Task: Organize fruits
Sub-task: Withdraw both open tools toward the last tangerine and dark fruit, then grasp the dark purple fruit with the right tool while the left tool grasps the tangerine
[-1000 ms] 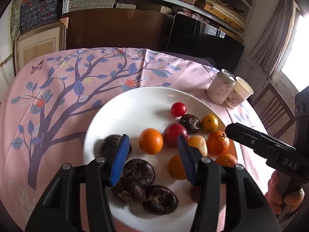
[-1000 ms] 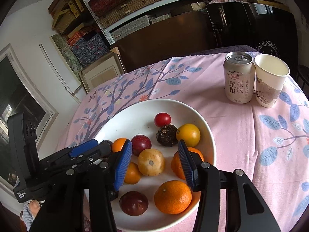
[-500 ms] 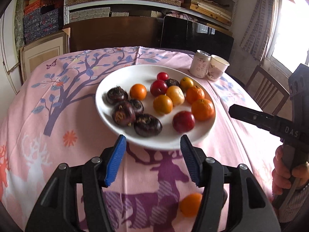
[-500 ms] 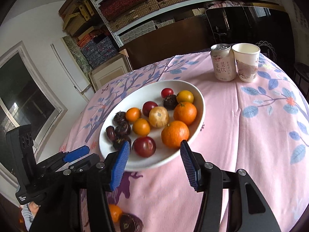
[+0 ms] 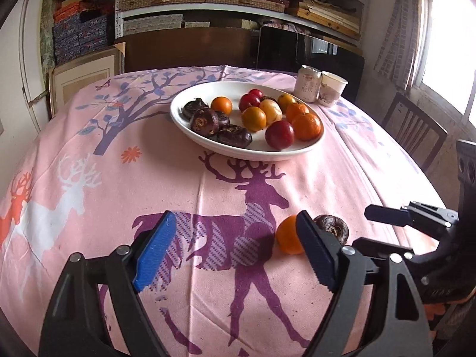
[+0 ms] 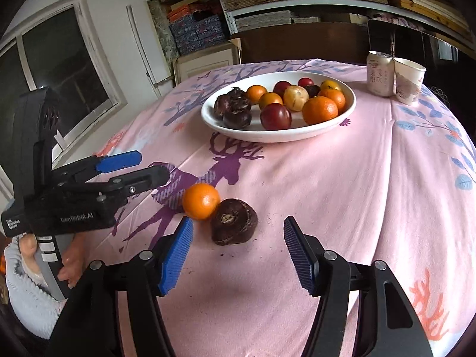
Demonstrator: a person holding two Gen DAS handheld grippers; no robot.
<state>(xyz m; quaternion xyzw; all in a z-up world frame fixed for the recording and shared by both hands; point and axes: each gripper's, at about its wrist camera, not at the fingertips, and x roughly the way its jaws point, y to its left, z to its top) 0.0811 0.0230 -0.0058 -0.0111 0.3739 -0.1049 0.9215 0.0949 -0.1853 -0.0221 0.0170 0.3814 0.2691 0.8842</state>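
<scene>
Grippers hover low over the near tablecloth (image 5: 208, 184), the left gripper (image 5: 235, 250) and right gripper (image 6: 236, 253) both spread and empty, pulled back from the plate (image 6: 348, 110) since a second ago; a loose orange (image 6: 200, 200) touches a dark fruit (image 6: 233, 221) near them.

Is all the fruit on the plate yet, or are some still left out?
Nearly all of it sits on the white plate. Nothing is in hand: the left gripper and right gripper are both open and empty. Still left: an orange and a dark brown fruit, touching each other on the pink tablecloth in front of the right gripper.
</scene>
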